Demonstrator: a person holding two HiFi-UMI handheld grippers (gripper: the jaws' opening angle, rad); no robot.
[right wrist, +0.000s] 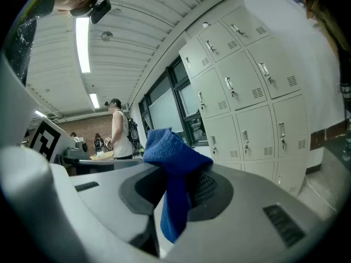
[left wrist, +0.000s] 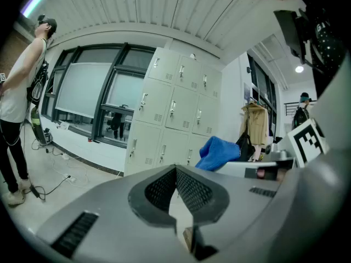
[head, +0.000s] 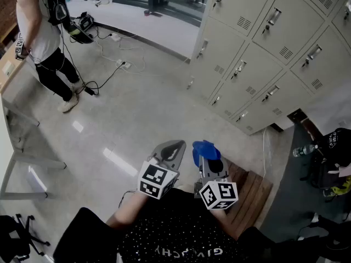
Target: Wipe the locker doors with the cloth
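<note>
Between the jaws of the right tool (right wrist: pixel 178 171), held low in front of the person's chest, a blue cloth (right wrist: pixel 174 158) is pinched. Its bunched top rises above the jaw tips and a fold hangs down between the pads, so this tool is closed on the cloth. Just beside it, on the person's left, the left tool (left wrist: pixel 176 170) has its jaw tips pressed together with nothing between them. Both tools are well apart from the bank of cream locker doors (head: pixel 263 53), which stand ahead and to the right, each door with a metal handle and a small vent. Below the right tool lies a slatted wooden surface (head: pixel 253 193). Pale polished floor (head: pixel 137 119) spreads to the left, where cables (head: pixel 107 64) trail and a bystander (head: pixel 44 32) in a white sleeveless top and dark trousers stands.
</note>
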